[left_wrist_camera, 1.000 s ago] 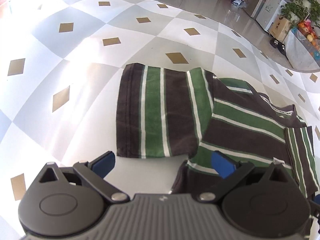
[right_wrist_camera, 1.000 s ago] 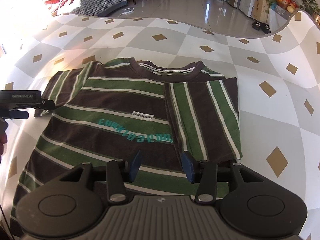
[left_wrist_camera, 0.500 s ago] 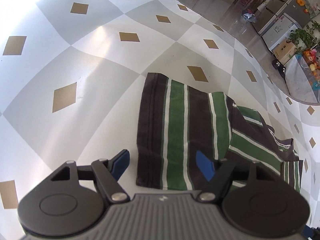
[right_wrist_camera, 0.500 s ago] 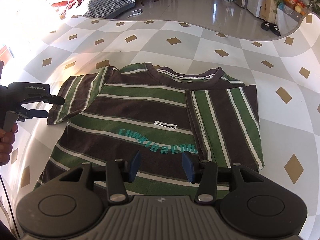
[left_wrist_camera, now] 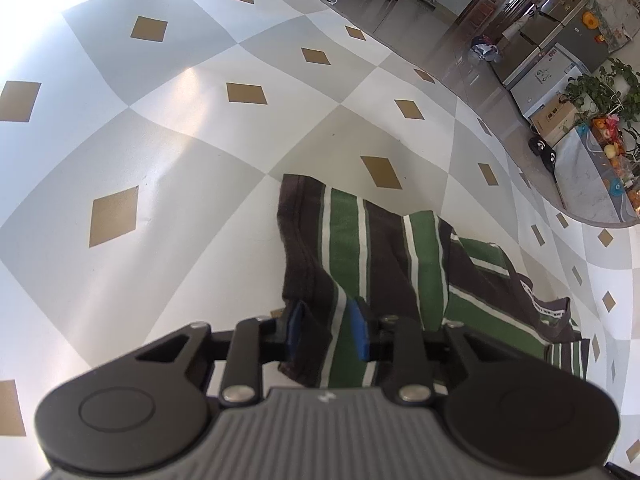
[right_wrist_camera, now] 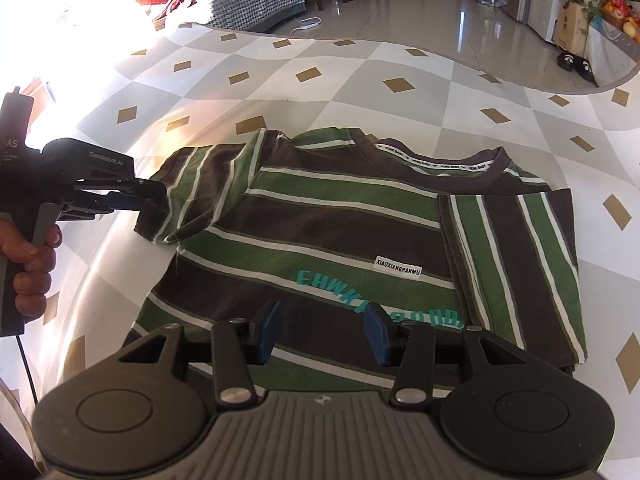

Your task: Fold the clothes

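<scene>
Count: one T-shirt, two grippers, one hand in view.
Right gripper: the black two-finger right gripper with blue pads [right_wrist_camera: 322, 332] is nearest in the right wrist view, above the near hem of the shirt; its jaws stand well apart with nothing between them.
Garment: one brown, green and white striped cotton T-shirt [right_wrist_camera: 344, 232] lies front up on the bench, collar at the far side, hem at the near side.
Garment look: wide brown and green bands parted by thin white lines; a small white label reading XIAOXIANGHANMU on the chest with teal letters just below it; a white printed tape inside the neckline.
Right sleeve: the right short sleeve [right_wrist_camera: 512, 264] is folded over onto the front, flat, its stripes running near to far.
Left sleeve: the left short sleeve [left_wrist_camera: 360, 264] is rumpled and partly raised off the bench at the shirt's left edge.
Left gripper: the black left gripper with blue pads [left_wrist_camera: 326, 334] has its jaws drawn close on the near edge of that sleeve, cloth pinched between the pads; in the right wrist view it reaches in from the left [right_wrist_camera: 154, 196].
Hand: a person's hand [right_wrist_camera: 30, 264] grips its handle at the left edge.
Bench: the bench cover of white and grey checks with tan diamonds [right_wrist_camera: 400, 84] runs under the shirt and far beyond it.
</scene>
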Available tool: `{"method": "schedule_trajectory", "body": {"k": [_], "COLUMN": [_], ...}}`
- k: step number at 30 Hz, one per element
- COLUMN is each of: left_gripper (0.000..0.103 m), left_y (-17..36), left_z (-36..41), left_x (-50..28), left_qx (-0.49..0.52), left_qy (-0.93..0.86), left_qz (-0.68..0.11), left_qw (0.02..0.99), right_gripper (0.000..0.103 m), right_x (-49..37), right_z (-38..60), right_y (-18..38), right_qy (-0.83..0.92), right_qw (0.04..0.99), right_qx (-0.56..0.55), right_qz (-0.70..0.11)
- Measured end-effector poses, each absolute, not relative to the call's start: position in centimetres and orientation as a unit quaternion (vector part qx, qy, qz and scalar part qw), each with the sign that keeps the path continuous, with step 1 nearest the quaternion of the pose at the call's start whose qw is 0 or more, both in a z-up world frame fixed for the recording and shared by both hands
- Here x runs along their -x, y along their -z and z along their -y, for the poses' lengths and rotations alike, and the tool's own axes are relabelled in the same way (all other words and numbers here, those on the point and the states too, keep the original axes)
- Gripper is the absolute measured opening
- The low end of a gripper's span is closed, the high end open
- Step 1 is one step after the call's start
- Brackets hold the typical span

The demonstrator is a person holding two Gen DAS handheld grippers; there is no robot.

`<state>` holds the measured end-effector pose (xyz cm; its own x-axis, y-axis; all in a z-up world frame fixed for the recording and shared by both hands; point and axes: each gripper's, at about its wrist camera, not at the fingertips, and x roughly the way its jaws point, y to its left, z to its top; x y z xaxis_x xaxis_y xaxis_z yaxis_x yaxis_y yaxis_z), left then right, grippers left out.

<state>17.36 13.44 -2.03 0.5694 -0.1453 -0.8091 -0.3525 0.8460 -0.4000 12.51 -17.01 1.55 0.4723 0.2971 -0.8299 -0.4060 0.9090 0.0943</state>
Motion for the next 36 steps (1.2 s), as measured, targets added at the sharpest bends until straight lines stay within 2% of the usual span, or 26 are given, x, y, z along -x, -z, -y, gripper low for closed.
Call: {"method": "schedule_trajectory", "body": {"k": [14, 19, 27, 31, 36], "left_gripper": [0.020, 0.021, 0.034, 0.036, 0.016], "left_y": [1.3, 2.7, 3.4, 3.4, 2.8], "left_z": [-13.6, -14.8, -14.9, -14.5, -14.2], "left_x": [-16.9, -16.6, -16.5, -16.7, -16.7], "left_qx": [0.285, 0.307, 0.325, 0.322, 0.321], "left_qy": [-0.052, -0.082, -0.082, -0.078, -0.073], "left_qz": [-0.453, -0.468, -0.467, -0.461, -0.441], "left_qw": [0.843, 0.824, 0.818, 0.823, 0.835], "right_gripper": [0.045, 0.045, 0.045, 0.045, 0.045], "right_x": [-11.8, -11.9, -12.1, -12.0, -11.9], "right_z": [13.8, 13.8, 14.2, 13.7, 13.0], "right_y": [-0.9, -0.8, -0.7, -0.8, -0.9], "right_qy": [-0.246, -0.242, -0.236, -0.245, -0.260], "right_qw": [0.848, 0.848, 0.849, 0.850, 0.852], "right_qx": [0.074, 0.076, 0.074, 0.074, 0.075], "right_qz": [-0.463, -0.465, -0.467, -0.460, -0.449]}}
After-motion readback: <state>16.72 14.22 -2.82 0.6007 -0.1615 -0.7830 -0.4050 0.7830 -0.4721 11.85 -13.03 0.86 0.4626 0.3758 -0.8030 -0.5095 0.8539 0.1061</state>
